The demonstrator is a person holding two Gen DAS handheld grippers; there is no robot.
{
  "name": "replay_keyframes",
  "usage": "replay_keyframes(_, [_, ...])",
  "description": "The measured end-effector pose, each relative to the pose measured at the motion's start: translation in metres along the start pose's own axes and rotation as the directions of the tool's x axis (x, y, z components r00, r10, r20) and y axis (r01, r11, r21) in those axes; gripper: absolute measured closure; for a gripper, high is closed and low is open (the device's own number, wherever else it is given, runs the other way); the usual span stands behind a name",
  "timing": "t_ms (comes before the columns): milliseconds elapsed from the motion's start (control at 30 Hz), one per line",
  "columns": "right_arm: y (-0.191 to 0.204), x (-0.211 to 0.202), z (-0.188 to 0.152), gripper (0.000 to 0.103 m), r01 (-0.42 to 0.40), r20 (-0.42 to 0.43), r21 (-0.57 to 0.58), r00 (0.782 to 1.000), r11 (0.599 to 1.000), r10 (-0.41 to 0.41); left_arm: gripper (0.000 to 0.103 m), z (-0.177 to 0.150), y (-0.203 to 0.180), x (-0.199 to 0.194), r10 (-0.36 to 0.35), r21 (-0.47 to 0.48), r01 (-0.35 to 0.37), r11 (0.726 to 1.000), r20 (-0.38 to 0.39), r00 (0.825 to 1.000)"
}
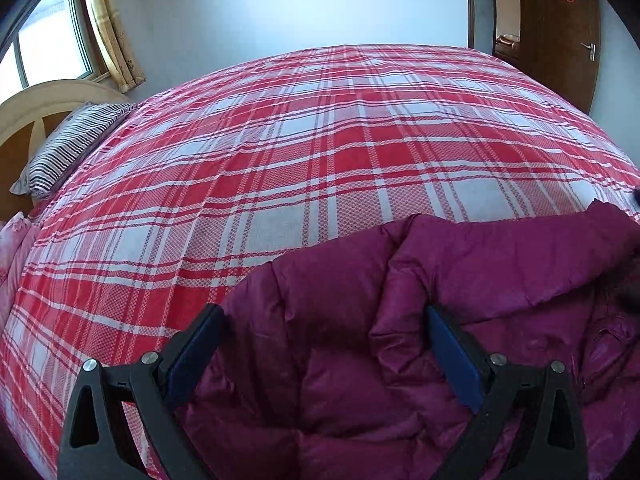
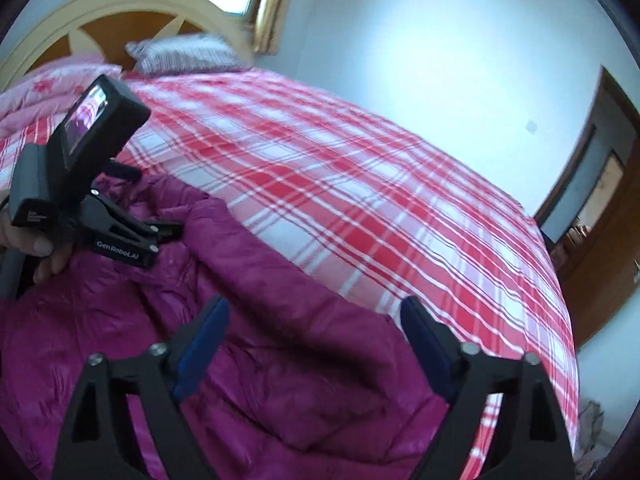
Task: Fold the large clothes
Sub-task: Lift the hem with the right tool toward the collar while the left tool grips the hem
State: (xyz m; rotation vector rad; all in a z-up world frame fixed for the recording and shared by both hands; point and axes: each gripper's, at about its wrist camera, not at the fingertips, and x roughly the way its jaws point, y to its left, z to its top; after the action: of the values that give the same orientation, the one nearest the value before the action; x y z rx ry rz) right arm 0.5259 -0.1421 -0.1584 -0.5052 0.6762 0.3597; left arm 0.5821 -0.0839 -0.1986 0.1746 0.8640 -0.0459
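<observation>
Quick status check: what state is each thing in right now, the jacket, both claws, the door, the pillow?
Jacket: lying rumpled on the bed, partly folded over itself.
Left claw: open, over the jacket, gripping nothing.
Right claw: open, jacket below, nothing pinched.
Door: open.
Pillow: lying at the headboard.
Bedsheet: spread flat.
</observation>
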Motion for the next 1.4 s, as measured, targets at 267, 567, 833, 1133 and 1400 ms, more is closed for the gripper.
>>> replay_keyframes(267, [0.025, 0.043, -0.008, 0.097, 0.014, -0.143, -0.105, 0.989, 0.994, -0.029, 0.004, 0.029, 0.019, -0.067, -0.094, -0.123, 0.117, 0.986, 0.179, 0.979])
replay_keyframes(567, [0.046, 0.026, -0.035, 0.100, 0.023, -0.128, -0.196, 0.991, 0.980, -0.048, 0.004, 0.036, -0.027, -0.020, -0.283, -0.104, 0.287, 0.952, 0.049, 0.958])
replay_keyframes(833, [0.009, 0.002, -0.032, 0.098, -0.100, -0.037, 0.072, 0.994, 0.992, 0.103, 0.004, 0.015, -0.046, 0.024, -0.230, -0.044, 0.227, 0.973, -0.094, 0.969])
replay_keyframes(1133, [-0.065, 0.027, -0.015, 0.086, -0.020, -0.090, 0.556, 0.992, 0.831, 0.084, 0.004, 0.017, -0.034, 0.002, -0.211, -0.062, 0.210, 0.976, -0.005, 0.978])
replay_keyframes(1400, [-0.044, 0.043, -0.052, 0.088, 0.017, -0.144, 0.516, 0.987, 0.857, 0.067, 0.004, 0.052, -0.034, -0.030, -0.408, -0.141, 0.421, 0.896, 0.112, 0.906])
